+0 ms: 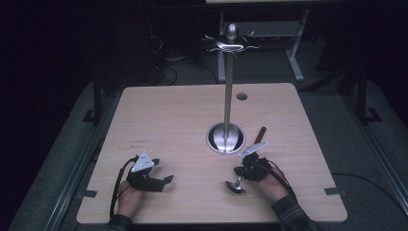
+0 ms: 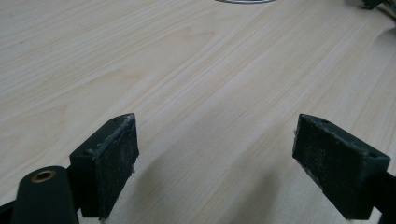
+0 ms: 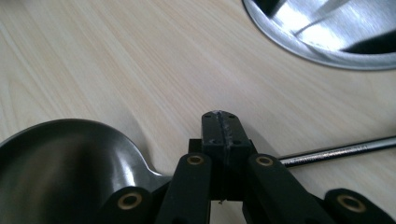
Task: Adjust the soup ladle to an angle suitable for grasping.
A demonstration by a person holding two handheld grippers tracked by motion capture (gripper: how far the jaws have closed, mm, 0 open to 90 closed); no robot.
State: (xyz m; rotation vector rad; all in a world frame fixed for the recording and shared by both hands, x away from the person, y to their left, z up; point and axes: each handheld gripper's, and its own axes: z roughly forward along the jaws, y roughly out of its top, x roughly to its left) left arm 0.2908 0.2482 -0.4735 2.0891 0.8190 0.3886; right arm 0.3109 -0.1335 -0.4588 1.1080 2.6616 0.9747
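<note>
High view is showing a light wooden table (image 1: 168,120) with a tall metal stand (image 1: 228,91) rising from a round steel base (image 1: 225,138) near the middle, topped with curly hooks, so I'm guessing this is a utensil hanger. Sitting just in front of that base is a ladle (image 1: 236,186), its bowl lying toward the person and its dark-tipped handle running back past the base on the right. The right gripper (image 1: 246,169) is sitting right on the handle near the bowl; in the right gripper view its jaws are pressed fully together, and the shaft (image 3: 336,151) is passing beneath them, so it's looking clamped low down on the ladle. The left gripper (image 1: 163,181) is resting well apart on bare wood with its jaws spread wide, holding nothing. My worry: that grip is sitting close to the heavy bowl end, so on lifting, the thin round shaft could be swivelling in the pads, dumping the bowl or clanging the handle into the stand.
</note>
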